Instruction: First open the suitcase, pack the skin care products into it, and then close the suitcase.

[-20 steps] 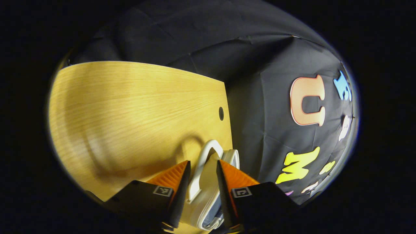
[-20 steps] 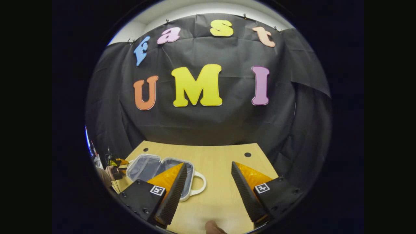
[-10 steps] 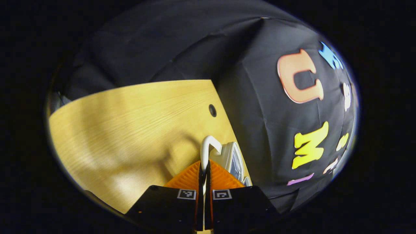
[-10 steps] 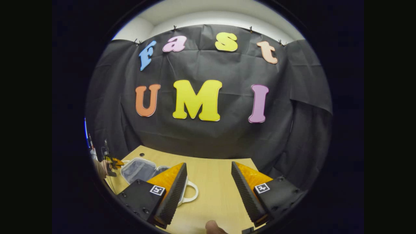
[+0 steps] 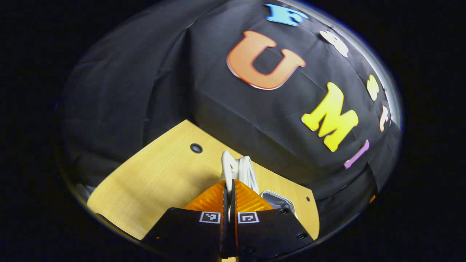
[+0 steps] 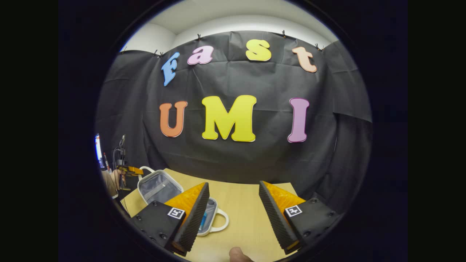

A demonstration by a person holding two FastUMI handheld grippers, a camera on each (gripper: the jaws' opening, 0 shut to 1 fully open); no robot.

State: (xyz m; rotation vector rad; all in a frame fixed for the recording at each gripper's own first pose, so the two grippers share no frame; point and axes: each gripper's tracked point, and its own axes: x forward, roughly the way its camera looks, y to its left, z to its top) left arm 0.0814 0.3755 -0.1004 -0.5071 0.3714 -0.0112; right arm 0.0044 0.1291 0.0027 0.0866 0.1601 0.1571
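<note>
A small white suitcase (image 6: 158,186) with grey lining lies open on the wooden table (image 6: 240,214). Its lid is tilted up off the table. My left gripper (image 5: 229,182) is shut on the lid's white handle (image 5: 227,165), with the lid's rim (image 5: 249,170) just beyond it. In the right gripper view the left gripper (image 6: 129,170) and the hand holding it sit at the far left by the lid. The base half (image 6: 213,213) lies flat with its own handle (image 6: 220,227), and something blue shows inside. My right gripper (image 6: 233,183) hangs open above the table, holding nothing.
A round hole (image 5: 196,148) marks the table near its back corner. The black cloth wall stands right behind the table's far edge. A screen and cables (image 6: 100,153) sit past the table's left side. A fingertip (image 6: 238,254) shows at the bottom edge.
My left gripper closed on the lid's handle and lifted it, swinging the lid up from flat. The right gripper tilted slightly upward and stayed open.
</note>
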